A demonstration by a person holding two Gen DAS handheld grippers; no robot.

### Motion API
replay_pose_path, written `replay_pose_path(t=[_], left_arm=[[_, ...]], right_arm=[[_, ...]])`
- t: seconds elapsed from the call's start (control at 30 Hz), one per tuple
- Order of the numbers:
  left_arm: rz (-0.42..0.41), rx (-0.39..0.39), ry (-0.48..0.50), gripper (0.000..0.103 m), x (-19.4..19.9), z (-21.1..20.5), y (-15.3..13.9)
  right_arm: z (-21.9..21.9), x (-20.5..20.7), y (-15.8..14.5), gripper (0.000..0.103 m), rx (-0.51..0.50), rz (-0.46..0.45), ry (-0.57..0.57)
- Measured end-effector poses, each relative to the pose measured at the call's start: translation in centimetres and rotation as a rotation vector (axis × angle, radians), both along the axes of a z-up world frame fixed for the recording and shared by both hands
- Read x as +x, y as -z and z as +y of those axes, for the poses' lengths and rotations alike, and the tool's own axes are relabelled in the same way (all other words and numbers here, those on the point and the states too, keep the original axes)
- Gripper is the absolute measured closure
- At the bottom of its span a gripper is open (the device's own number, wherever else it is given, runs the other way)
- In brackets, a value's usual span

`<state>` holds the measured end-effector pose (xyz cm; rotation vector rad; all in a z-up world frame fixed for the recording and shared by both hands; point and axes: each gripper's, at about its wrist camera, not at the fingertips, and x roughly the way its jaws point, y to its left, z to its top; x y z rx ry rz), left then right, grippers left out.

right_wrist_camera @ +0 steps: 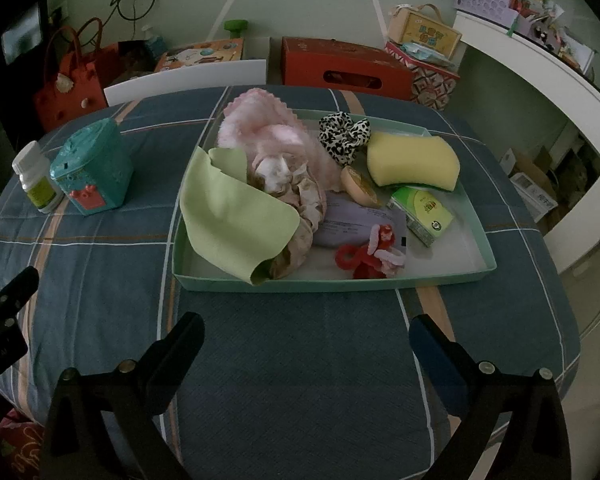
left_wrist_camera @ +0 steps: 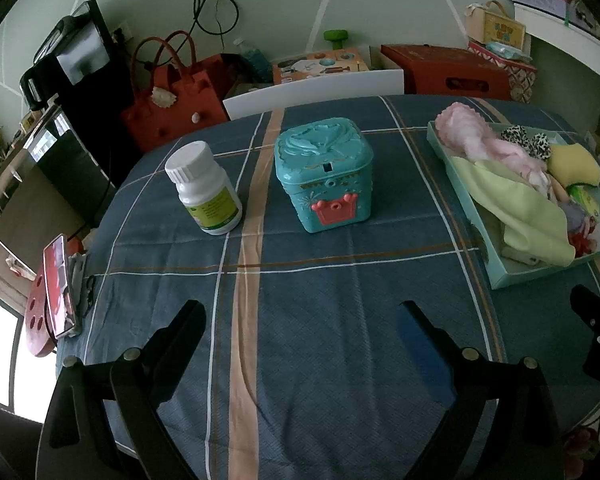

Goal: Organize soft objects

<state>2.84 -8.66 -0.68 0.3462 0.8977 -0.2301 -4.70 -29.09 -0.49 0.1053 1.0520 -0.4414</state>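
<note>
A pale green tray [right_wrist_camera: 324,283] [left_wrist_camera: 540,270] on the blue checked tablecloth holds soft things: a light green cloth [right_wrist_camera: 232,220] [left_wrist_camera: 508,204], a pink fluffy cloth [right_wrist_camera: 268,124] [left_wrist_camera: 468,132], a leopard scrunchie [right_wrist_camera: 344,132], a yellow sponge [right_wrist_camera: 414,162] [left_wrist_camera: 574,162], a small round cushion [right_wrist_camera: 360,186], a green tissue pack [right_wrist_camera: 422,212] and red-pink hair ties [right_wrist_camera: 370,256]. My right gripper [right_wrist_camera: 306,332] is open, empty, just in front of the tray. My left gripper [left_wrist_camera: 302,316] is open over bare cloth, left of the tray.
A teal toy box [left_wrist_camera: 324,172] [right_wrist_camera: 94,166] and a white pill bottle [left_wrist_camera: 204,188] [right_wrist_camera: 38,178] stand on the table left of the tray. A phone on a stand [left_wrist_camera: 60,284] sits at the left edge. A white chair back [left_wrist_camera: 316,92], bags and boxes lie beyond.
</note>
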Motion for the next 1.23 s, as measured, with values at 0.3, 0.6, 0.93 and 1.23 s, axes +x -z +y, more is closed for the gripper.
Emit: replay_pose_path(t=[0.3, 0.6, 0.93, 1.23], left_arm=[[0.006, 0.0, 0.011, 0.007, -0.08, -0.18, 0.03], [0.002, -0.002, 0.013, 0.007, -0.11, -0.21, 0.04], [0.003, -0.008, 0.007, 0.007, -0.07, 0.01, -0.08], [-0.016, -0.004, 0.011, 0.007, -0.4, 0.0, -0.33]], right_arm=[[0.04, 0.01, 0.01, 0.0, 0.0, 0.001, 0.001], [0.07, 0.02, 0.01, 0.0, 0.0, 0.002, 0.001], [0.04, 0.0, -0.04, 0.0, 0.001, -0.001, 0.001], [-0.01, -0.02, -0.08, 0.0, 0.0, -0.003, -0.001]])
